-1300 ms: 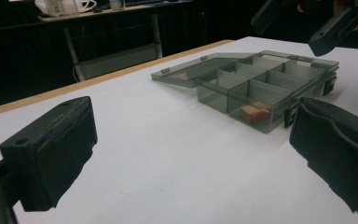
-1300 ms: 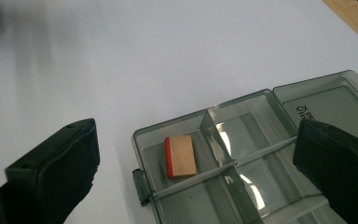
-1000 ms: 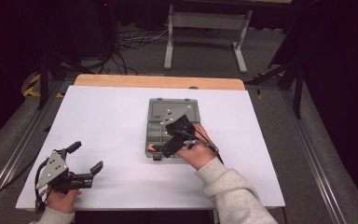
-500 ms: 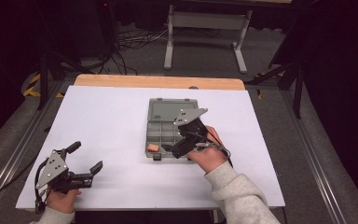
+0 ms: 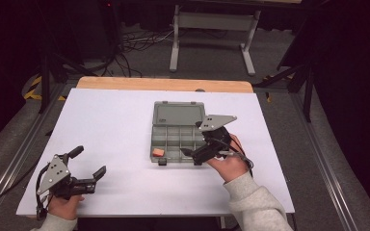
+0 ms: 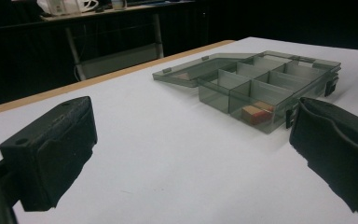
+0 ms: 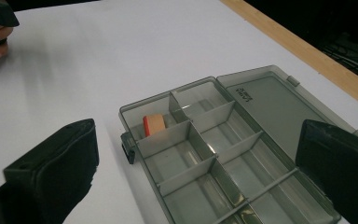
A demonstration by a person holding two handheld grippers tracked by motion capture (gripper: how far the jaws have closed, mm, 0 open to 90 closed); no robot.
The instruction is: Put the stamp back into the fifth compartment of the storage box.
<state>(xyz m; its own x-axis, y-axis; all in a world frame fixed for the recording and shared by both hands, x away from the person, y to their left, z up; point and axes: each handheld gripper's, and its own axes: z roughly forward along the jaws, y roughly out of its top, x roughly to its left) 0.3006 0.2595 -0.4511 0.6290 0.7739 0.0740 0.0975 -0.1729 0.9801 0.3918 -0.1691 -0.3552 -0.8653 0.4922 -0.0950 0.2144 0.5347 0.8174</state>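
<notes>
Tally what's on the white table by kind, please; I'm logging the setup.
Grey compartment box, lid open: 1
Small orange block in a corner compartment: 1
Handheld grippers, left gripper and right gripper, both open: 2
Total: 4

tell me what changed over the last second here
The right gripper drew back from over the box toward the person, and now sits at the box's near right edge, jaws open and empty. The small orange block stayed in its near-left compartment, the lid stayed open, and the left gripper stayed put, open.
</notes>
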